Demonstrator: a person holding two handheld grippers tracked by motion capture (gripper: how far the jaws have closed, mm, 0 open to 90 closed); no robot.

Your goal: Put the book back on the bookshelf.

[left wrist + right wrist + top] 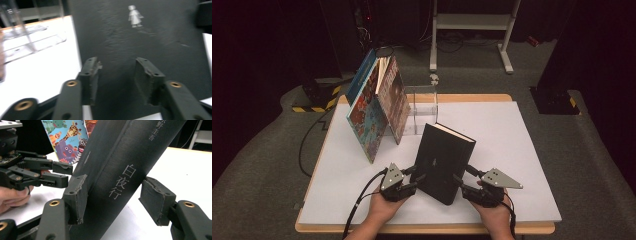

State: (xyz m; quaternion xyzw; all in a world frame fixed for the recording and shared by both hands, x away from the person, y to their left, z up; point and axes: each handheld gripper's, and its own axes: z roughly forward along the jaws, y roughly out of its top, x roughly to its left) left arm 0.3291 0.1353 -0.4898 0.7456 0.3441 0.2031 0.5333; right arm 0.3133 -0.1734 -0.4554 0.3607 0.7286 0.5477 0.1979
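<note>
A black hardback book stands on end, tilted, on the white table near the front. My right gripper grips its lower right edge. In the right gripper view the spine, printed with pale characters, runs between the jaws of the right gripper, and both pads bear on the book. My left gripper is at the book's lower left. Its jaws stand apart, facing the flat cover without clamping it. The left gripper also appears in the right gripper view.
Colourful picture books lean against a clear acrylic stand at the table's back left. A metal frame stands on the floor behind the table. Both hands rest at the front edge.
</note>
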